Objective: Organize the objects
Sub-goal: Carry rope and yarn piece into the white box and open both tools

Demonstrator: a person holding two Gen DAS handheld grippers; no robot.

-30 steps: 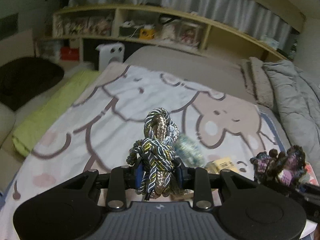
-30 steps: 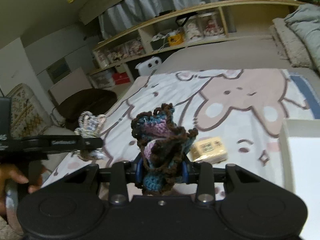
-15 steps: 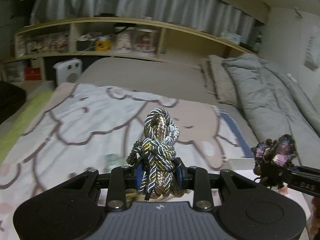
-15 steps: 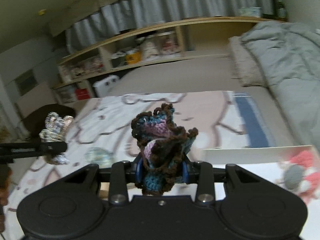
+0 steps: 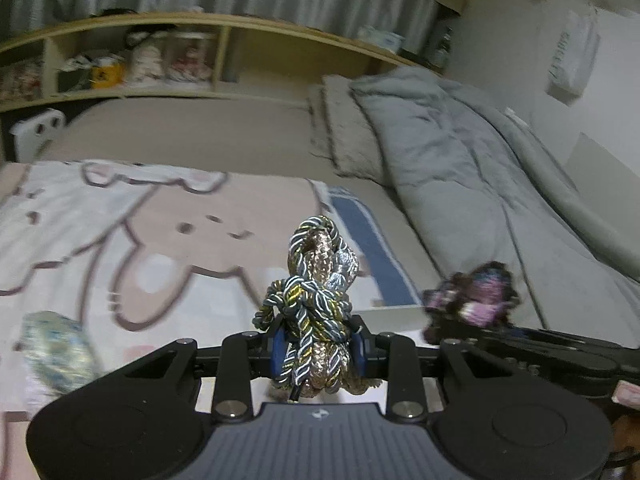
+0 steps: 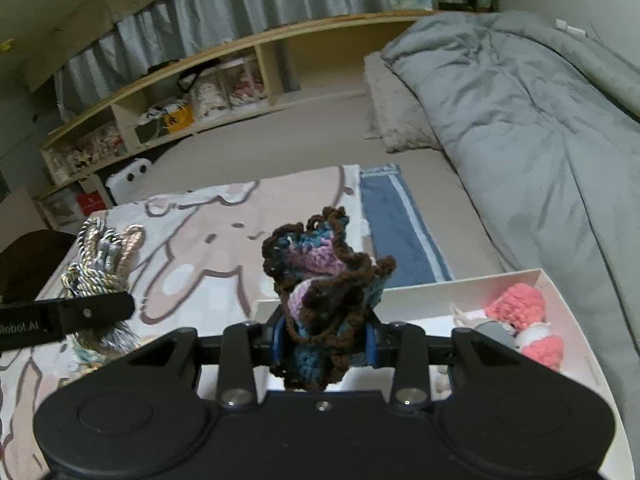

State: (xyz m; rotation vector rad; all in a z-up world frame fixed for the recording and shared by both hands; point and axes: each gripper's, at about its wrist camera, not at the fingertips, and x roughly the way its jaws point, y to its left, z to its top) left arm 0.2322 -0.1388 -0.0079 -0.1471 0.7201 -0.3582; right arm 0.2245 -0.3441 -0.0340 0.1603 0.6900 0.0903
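The knotted bundle of twisted cord (image 5: 316, 312), blue-grey, gold and silver, stood upright between the blue pads of the left gripper (image 5: 318, 350), whose jaws were clamped on its lower part so that the loops rose clear above the fingers. The crocheted piece (image 6: 324, 292), brown-edged with blue, pink and lilac, was pinched the same way in the right gripper (image 6: 326, 346), the jaws closed on its lower folds. Each item seemed held low and upright so that it could be carried clear of the bedding and set down without dragging. Just beyond and below the right gripper's tips lay a shallow white box (image 6: 560, 288), open-topped, with a pink and white knitted toy (image 6: 524, 320) already in its far right part; judging from that, the box was the collecting place and both held items were bound for it. Seen from the right gripper, the left one was off to its left with the cord showing above its dark arm; seen from the left gripper, the crocheted piece was ahead to its right. Under both spread a cartoon-print blanket (image 6: 208, 256), where a small pale patterned object (image 5: 56, 348), blurred, lay to the left gripper's left. Further ahead were a grey duvet (image 6: 540, 128) and a wooden shelf (image 6: 240, 52).
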